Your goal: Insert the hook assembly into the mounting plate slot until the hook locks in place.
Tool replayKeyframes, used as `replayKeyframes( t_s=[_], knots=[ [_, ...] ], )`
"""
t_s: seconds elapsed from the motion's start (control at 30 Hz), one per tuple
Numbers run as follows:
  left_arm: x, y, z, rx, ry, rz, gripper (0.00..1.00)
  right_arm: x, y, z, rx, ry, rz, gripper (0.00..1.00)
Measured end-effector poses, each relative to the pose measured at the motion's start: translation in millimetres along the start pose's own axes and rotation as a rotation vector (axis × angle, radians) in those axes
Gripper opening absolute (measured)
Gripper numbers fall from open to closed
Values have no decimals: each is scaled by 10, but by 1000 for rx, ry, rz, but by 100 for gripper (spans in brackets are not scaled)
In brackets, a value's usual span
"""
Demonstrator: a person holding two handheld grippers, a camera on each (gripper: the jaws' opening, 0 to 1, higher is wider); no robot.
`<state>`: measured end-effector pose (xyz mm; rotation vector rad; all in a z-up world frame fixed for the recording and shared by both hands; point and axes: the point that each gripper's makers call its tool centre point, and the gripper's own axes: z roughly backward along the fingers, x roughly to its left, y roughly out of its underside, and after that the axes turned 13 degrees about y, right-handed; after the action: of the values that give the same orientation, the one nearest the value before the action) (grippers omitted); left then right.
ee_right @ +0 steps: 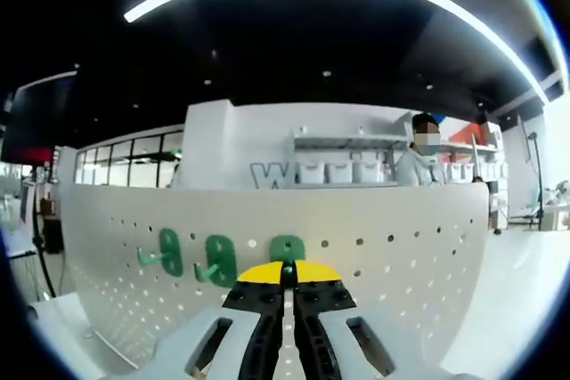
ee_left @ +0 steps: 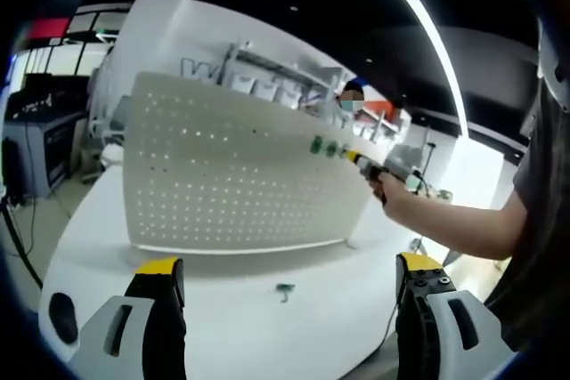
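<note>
Upright on a white table (ee_left: 223, 309) stands a large white pegboard (ee_left: 232, 175), the mounting plate, dotted with rows of small holes. Near its upper edge hang two green hooks (ee_right: 169, 253) already seated side by side. Right beside them is a third green hook (ee_right: 287, 249), pinched between the pressed-together jaws of the right gripper (ee_right: 287, 278) and held flat against the board's face. In the left gripper view, a person's hand (ee_left: 392, 186) holds that tool at the board's top right corner. The left gripper (ee_left: 289, 278) hangs back over the table with its jaws spread wide and nothing between them. A small green piece (ee_left: 284, 290) lies on the table below the board, well apart from the others.

Judging from this, the insertion step is in hand; the next move calls for pressing the hook's pegs into the holes until it locks.

Whether the pegs are already in the holes is hidden behind the hook and jaw tips. The loose piece is too small to identify.
</note>
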<state>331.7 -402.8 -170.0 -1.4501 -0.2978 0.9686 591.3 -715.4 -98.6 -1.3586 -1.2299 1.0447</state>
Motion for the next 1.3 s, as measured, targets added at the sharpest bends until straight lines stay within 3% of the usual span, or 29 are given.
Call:
replayKeyframes(
  t_s=[0.87,1.13,1.3],
  knots=[
    [-18,3,62,-13,-1,-3,100,-17,21,-78,66,11,85,2],
    [-68,-7,81,-21,6,-7,100,-22,-27,-87,74,7,73,7],
    [-79,-36,104,-31,6,-14,100,-34,-146,-56,53,7,71,9]
  ],
)
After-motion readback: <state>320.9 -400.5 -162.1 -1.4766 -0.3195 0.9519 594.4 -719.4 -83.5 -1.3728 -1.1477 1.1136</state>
